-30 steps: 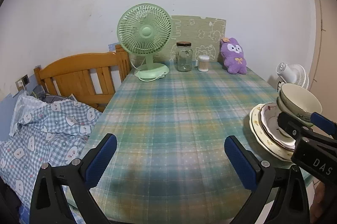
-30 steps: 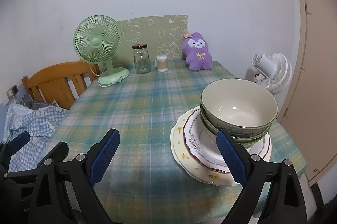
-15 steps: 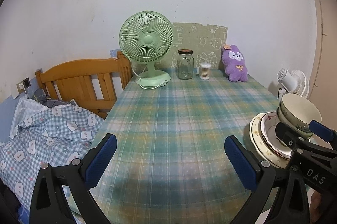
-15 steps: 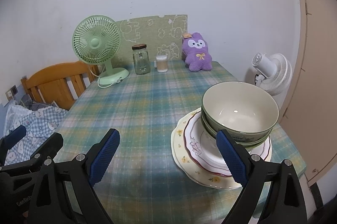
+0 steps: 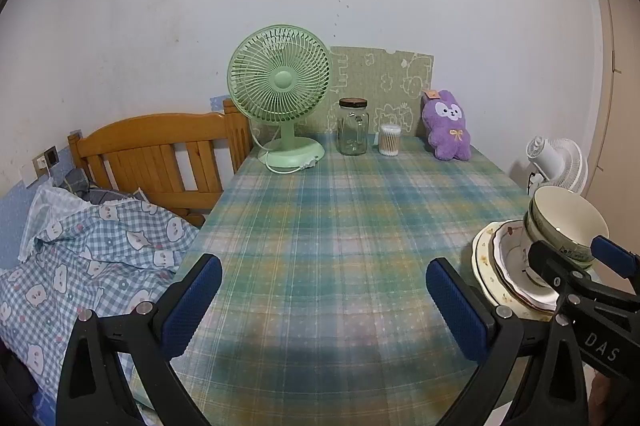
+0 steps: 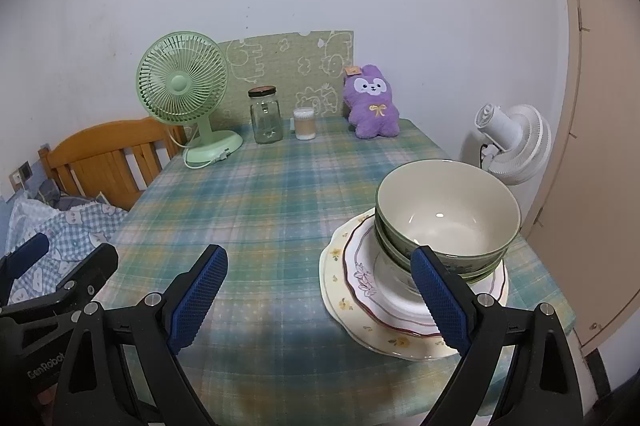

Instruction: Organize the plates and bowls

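1. We have the dishes gathered in one stack at the near right corner of the surface (image 6: 280,194): two green-rimmed bowls (image 6: 448,222) nested one inside the other, sitting on a plate with a red scalloped edge (image 6: 360,274), which lies on a wider cream plate with small yellow flowers (image 6: 340,302).

2. Our right gripper (image 6: 320,298) hangs above the near edge of the surface with its jaws wide and nothing between them. The stack lies ahead and to its right; the right blue pad (image 6: 438,298) overlaps the front of the bowls in its own view, though we cannot tell whether it touches them.

3. Our left gripper (image 5: 320,310) is also spread wide and empty. It faces the bare middle of the plaid cloth, and the stack sits well off to its right, beyond the right gripper.

4. We judge the right hand the nearer one, so the coming move falls to it: a shift rightward and forward to bring a bowl rim between the pads.

5. The bowls are round, with no long axis to line up with. They look glazed and smooth, so we expect a grip on the rim to be slippery.

6. The green fan (image 6: 182,86), jar (image 6: 265,116) and purple toy (image 6: 372,102) stand at the far end, well apart from the stack.
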A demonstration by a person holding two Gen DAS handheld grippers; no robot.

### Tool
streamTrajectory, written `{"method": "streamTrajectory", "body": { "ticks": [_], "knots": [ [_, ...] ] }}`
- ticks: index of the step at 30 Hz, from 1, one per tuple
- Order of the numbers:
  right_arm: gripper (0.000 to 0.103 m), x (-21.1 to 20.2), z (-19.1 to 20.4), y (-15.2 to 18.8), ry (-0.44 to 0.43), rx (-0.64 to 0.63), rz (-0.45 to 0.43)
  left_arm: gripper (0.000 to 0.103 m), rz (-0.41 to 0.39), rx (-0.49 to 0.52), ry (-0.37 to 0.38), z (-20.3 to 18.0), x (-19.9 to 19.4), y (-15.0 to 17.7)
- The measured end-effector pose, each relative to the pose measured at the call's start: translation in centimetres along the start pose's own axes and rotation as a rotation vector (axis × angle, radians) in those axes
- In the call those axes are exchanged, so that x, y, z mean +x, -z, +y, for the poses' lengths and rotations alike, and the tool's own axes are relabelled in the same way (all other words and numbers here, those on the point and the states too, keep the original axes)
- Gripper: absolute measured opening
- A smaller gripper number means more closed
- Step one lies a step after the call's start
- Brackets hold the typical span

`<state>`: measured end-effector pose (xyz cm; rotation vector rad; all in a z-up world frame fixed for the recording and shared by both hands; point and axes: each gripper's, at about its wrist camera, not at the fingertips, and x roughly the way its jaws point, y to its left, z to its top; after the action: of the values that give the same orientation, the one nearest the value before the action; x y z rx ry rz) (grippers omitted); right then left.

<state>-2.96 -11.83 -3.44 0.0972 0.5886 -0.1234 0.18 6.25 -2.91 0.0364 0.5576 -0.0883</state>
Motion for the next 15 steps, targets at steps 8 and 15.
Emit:
{"method": "streamTrajectory", "body": {
  "ticks": [8, 15],
  "knots": [
    [0.095, -0.3, -0.2, -0.1, 0.007, -0.002, 0.001, 0.103, 0.004, -0.007, -0.002, -0.2, -0.1, -0.1],
    [0.095, -0.6, -1.1, -0.3, 0.011, 0.003, 0.004, 0.103, 0.012, -0.006, -0.003, -1.2, -0.2, 0.0]
  ]
}}
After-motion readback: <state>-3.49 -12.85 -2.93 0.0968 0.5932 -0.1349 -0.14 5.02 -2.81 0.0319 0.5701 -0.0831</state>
